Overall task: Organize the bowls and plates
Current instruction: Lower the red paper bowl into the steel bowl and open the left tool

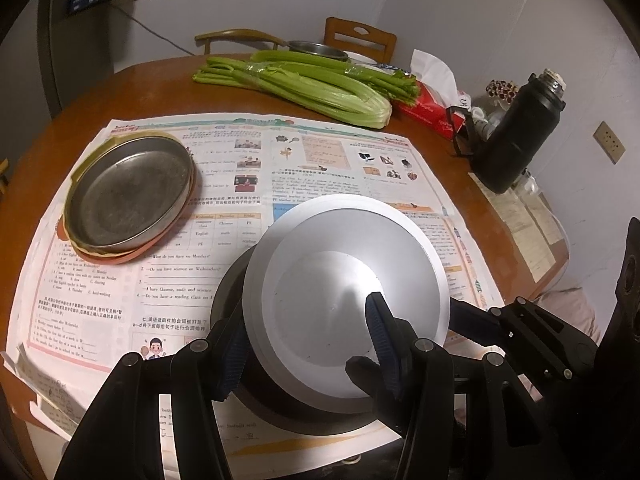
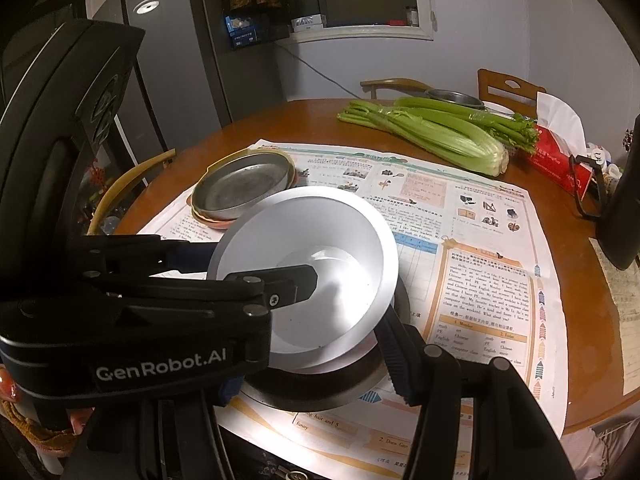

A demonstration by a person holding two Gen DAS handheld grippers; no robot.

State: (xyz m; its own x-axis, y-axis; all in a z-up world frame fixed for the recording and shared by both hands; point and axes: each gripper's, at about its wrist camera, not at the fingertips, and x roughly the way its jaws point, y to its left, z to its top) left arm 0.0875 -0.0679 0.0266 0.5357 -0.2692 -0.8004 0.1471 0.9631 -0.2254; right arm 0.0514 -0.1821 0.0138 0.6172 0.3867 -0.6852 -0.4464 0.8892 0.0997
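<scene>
White bowl, clamped at its rim by my left gripper, nests above the dark bowl; right gripper grips that. Next: lower, release.

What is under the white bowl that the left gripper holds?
Under the white bowl sits a dark bowl on the newspaper. Only its rim shows; its inside is covered.

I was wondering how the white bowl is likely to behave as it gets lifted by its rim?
The white bowl looks thin and rigid, so probably light. Its smooth wall may slip between the left gripper pads, and gripped on one side it could tilt.
</scene>
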